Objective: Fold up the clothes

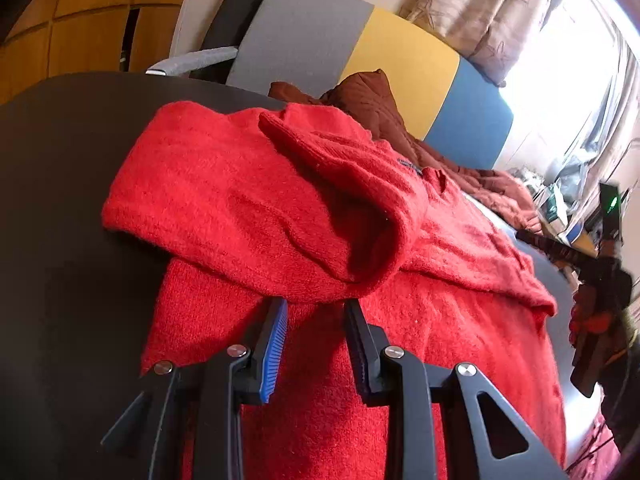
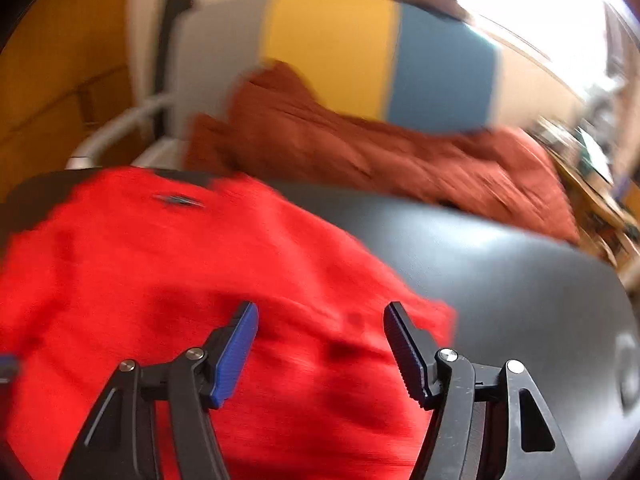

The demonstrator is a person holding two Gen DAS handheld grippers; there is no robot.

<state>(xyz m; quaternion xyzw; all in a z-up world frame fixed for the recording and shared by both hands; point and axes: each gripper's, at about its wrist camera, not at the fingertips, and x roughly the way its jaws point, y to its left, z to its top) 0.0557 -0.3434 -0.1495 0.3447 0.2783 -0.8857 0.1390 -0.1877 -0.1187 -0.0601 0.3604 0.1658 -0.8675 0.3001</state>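
No legible text, label or brand anywhere.

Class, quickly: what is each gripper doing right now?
Left gripper: open, empty, over the red sweater.
Right gripper: open, empty, above the sweater.

A dark table (image 1: 60,200) carries the load. A red sweater (image 1: 240,200) lies spread on it, one sleeve folded across its body.
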